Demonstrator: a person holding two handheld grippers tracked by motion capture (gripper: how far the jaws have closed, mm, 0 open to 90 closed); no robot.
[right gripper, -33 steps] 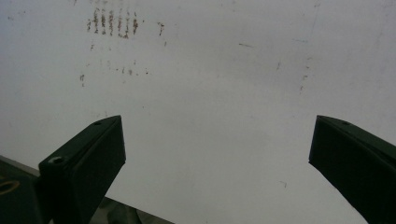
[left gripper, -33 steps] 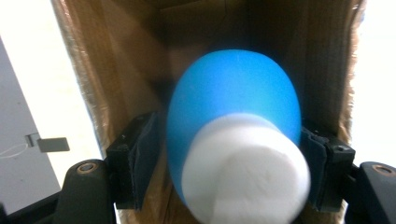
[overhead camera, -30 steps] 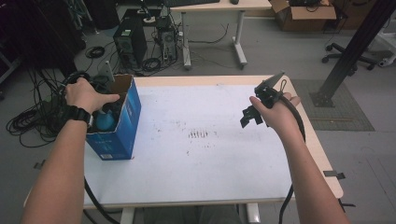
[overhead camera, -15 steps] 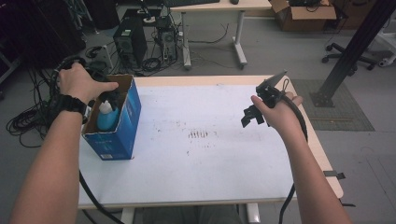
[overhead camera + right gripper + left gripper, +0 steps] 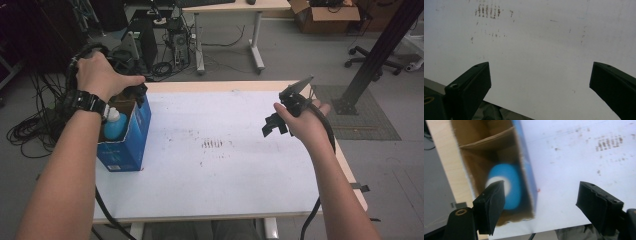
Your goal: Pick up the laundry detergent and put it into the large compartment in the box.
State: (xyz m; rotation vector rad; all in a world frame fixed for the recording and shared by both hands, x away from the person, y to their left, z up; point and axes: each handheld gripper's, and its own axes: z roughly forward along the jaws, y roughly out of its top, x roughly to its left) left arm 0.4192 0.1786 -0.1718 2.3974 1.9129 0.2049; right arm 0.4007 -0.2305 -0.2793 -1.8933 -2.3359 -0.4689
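Standing upright in blue cardboard box at white table left edge: blue bottle, white cap, apparently plastic. Left gripper hung above box, jaws apart, empty. Right gripper spread wide over bare tabletop.

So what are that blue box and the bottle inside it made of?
The blue box looks like cardboard: brown, raw inner walls and flaps, printed blue outside. The bottle looks like plastic, smooth blue with a white cap, though it is blurred in the left gripper view.
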